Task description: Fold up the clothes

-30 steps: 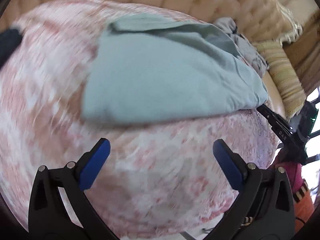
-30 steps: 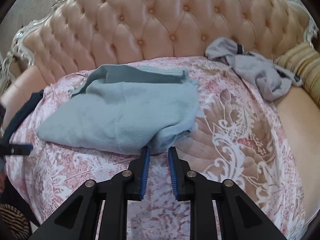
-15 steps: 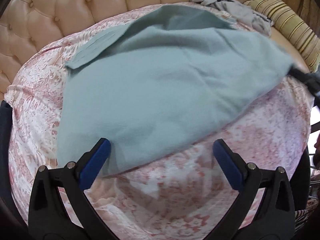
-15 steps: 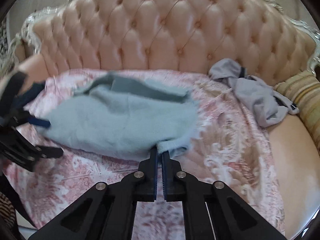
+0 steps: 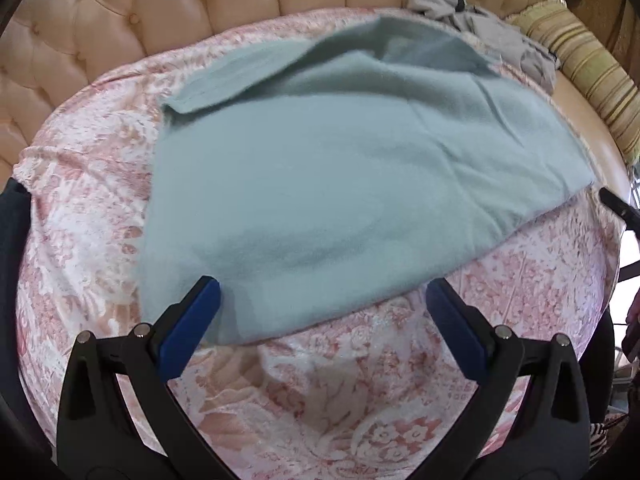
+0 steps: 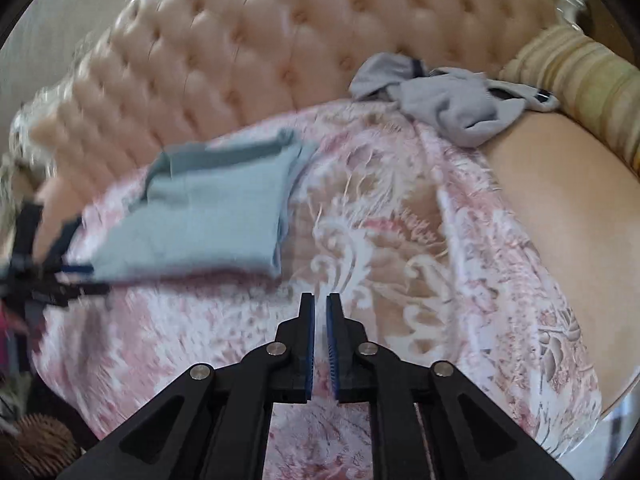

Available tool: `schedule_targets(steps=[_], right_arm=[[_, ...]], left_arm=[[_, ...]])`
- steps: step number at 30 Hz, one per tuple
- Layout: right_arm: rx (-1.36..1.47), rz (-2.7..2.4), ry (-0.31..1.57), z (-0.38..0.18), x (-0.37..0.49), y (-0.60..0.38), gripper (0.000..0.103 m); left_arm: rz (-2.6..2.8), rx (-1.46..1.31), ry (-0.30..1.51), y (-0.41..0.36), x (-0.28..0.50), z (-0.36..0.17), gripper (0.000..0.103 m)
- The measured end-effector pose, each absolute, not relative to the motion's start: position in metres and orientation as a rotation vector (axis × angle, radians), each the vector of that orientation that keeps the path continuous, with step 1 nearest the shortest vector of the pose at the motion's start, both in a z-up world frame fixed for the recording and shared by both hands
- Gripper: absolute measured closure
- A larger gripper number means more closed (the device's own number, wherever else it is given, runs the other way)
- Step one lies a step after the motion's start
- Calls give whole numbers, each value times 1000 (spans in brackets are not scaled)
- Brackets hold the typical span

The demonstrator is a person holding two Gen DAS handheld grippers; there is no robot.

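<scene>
So the pale blue-green fleece garment (image 5: 352, 184) is lying folded flat on the pink-and-white floral blanket (image 5: 360, 400) that covers the tufted peach sofa (image 6: 260, 40). The left tool (image 5: 320, 320) is spread wide right at the garment's near edge, one blue pad just over the cloth. The right tool (image 6: 321, 308) is nearly closed with a thin gap and nothing in it, hovering near the garment's right corner. A crumpled grey garment (image 6: 448, 100) sits far right by a striped bolster cushion (image 6: 580, 76).

Tufted peach sofa back (image 6: 256, 40); pink floral throw (image 5: 360, 408); striped bolster (image 5: 592, 80) at sofa end.
</scene>
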State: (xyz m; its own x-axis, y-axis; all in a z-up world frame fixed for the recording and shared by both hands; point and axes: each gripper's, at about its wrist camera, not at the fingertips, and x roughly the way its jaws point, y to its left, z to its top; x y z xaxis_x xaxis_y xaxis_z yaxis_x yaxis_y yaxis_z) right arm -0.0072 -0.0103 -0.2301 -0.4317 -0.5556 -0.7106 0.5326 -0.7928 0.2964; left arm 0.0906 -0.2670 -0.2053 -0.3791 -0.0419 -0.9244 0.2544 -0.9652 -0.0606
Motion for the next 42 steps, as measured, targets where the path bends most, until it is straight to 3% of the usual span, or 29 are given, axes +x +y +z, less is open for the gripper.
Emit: schedule_targets(steps=[3, 9, 14, 25, 31, 34, 36, 38, 42], right_arm=[[1020, -2202, -89, -210, -13, -24, 94], [1040, -2085, 45, -210, -20, -93, 94], [1076, -1972, 151, -229, 17, -120, 94], [1047, -1951, 70, -205, -7, -155, 94], [1026, -2016, 152, -187, -48, -177, 94], [999, -1963, 290, -192, -53, -196, 85], [980, -1919, 384, -196, -55, -209, 69], [959, -1873, 476, -201, -57, -222, 60], [914, -1773, 656, -210, -61, -248, 60]], left_arm=[[-2446, 1593, 252, -266, 90, -202, 0], [-2407, 1648, 197, -258, 92, -213, 0], [-2447, 1579, 289, -268, 119, -198, 0], [-2452, 1471, 443, -303, 126, -189, 0], [-2500, 1469, 211, -321, 79, -177, 0], [-2543, 1473, 143, -333, 55, -174, 0], [-2577, 1469, 101, -336, 42, -171, 0], [-2602, 1465, 36, -334, 28, -170, 0], [-2672, 1519, -57, -325, 1, -174, 0]])
